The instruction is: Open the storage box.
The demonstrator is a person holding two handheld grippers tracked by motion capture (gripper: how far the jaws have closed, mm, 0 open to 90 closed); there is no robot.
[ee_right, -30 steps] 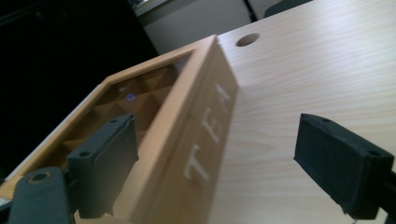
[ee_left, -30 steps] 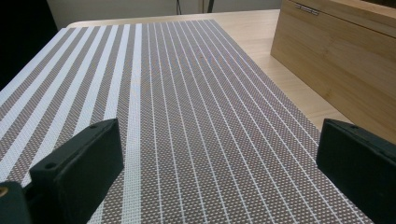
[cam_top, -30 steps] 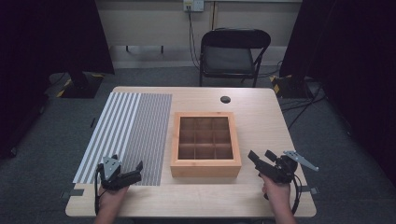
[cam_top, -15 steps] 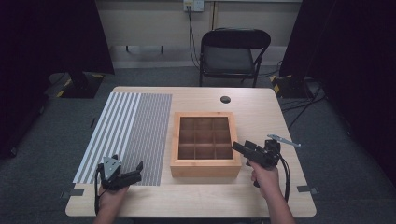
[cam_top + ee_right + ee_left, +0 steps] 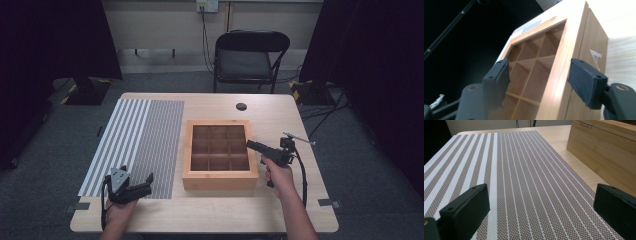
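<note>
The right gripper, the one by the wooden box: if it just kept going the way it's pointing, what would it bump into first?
Probably the wooden box's right wall: the open right gripper straddles its rim.

A: What is the supporting surface?

B: A light wooden table [image 5: 280, 112] with rounded corners, standing on grey floor.

A: What lies directly on it?

B: A striped woven mat [image 5: 142, 137] covers the left portion: broad white stripes at its left, fine stripes on brown at its right. A square wooden box [image 5: 220, 177], divided into nine open compartments, sits at centre, just beside the mat's right edge. A small round black object [image 5: 241, 106] lies near the far edge, apart from the box.

A: Any markings?

B: A white letter "A" [image 5: 596, 58] on the box's outer side.
</note>
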